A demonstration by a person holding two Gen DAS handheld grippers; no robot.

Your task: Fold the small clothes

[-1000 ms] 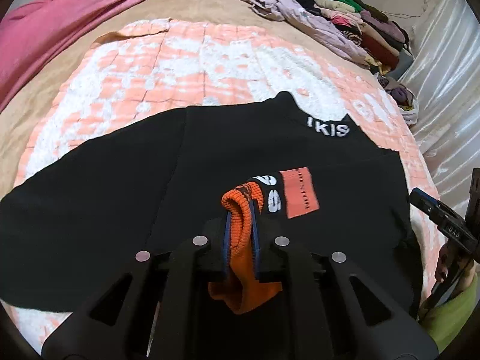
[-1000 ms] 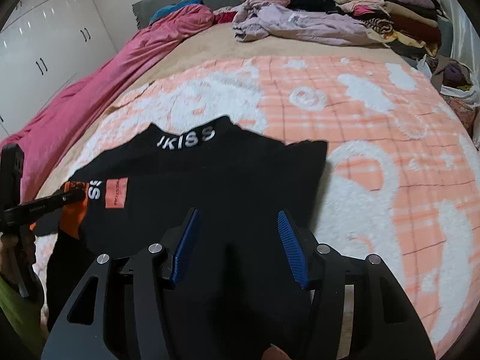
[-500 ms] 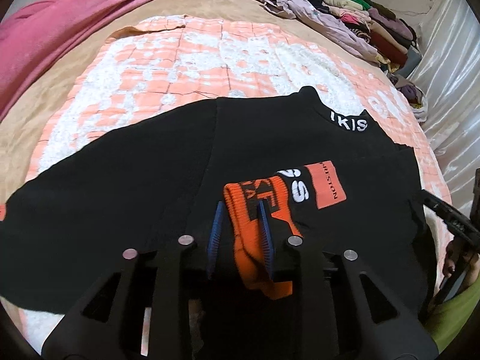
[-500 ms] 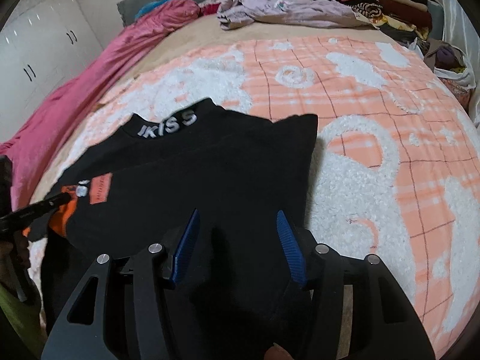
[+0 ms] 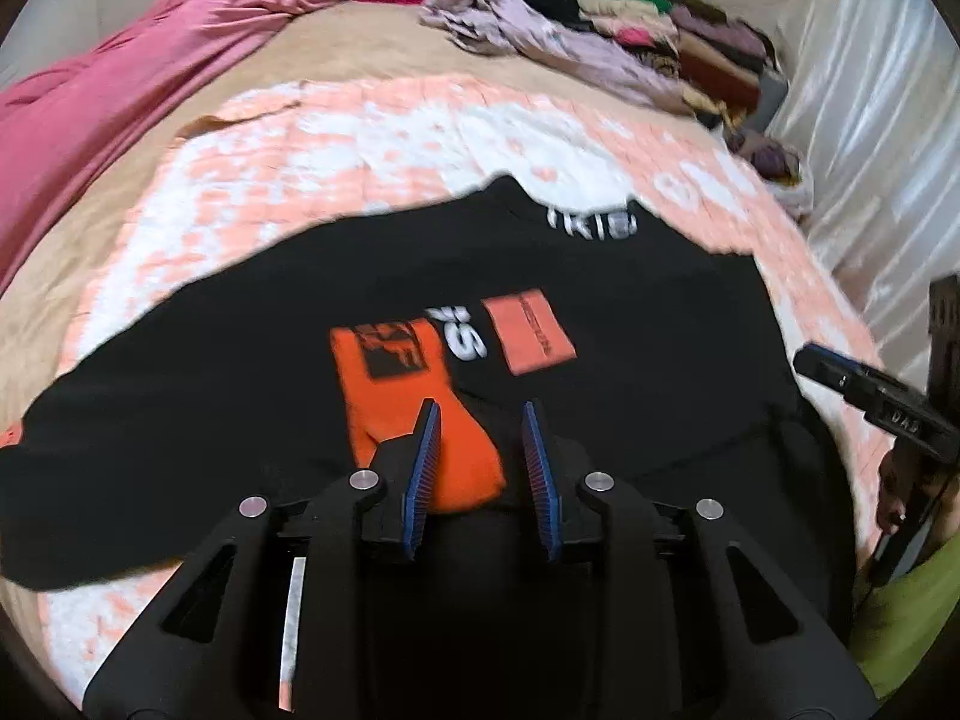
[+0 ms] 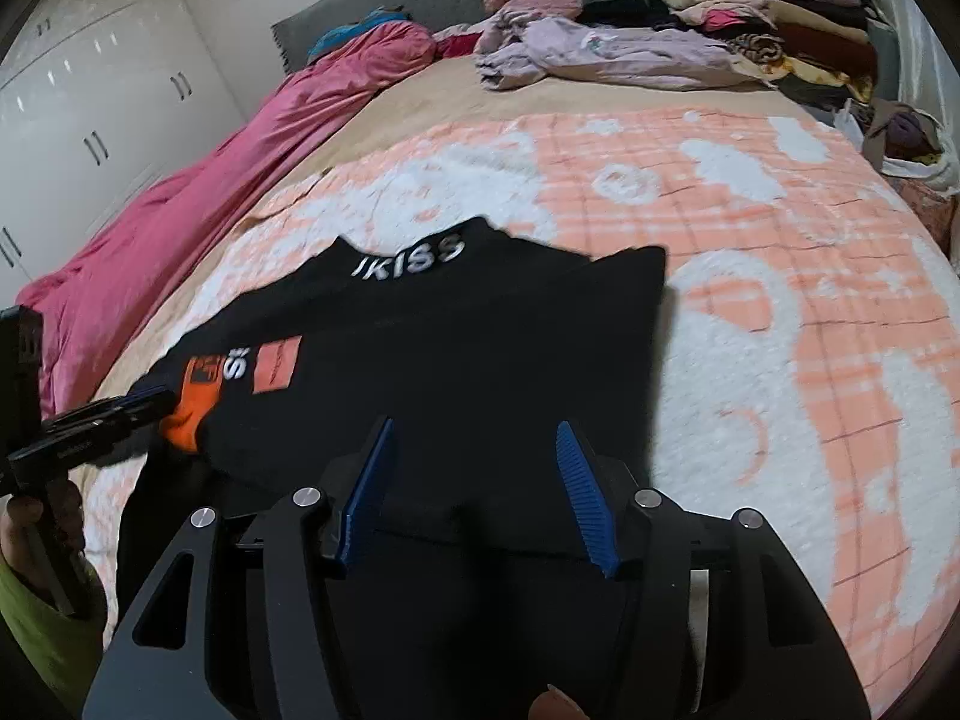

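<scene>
A black top point(image 5: 252, 360) with white "IKISS" collar lettering lies on the orange and white blanket point(image 5: 360, 144). One sleeve is folded across its body, and the orange cuff point(image 5: 414, 396) rests there. My left gripper point(image 5: 480, 420) is open, with the cuff lying loose between and just beyond its blue pads. In the right wrist view the top point(image 6: 480, 360) lies below my right gripper point(image 6: 474, 438), which is open and empty over the hem. The left gripper point(image 6: 120, 408) shows at the left edge beside the orange cuff point(image 6: 192, 402).
A pink duvet point(image 6: 240, 156) runs along the left of the bed. Piles of loose and folded clothes point(image 6: 750, 18) sit at the head of the bed. White wardrobe doors point(image 6: 90, 102) stand at the left. A pale curtain point(image 5: 888, 120) hangs at the right.
My left gripper has opened and let go of the orange cuff, which now lies flat on the top's body. The right gripper stayed open over the hem.
</scene>
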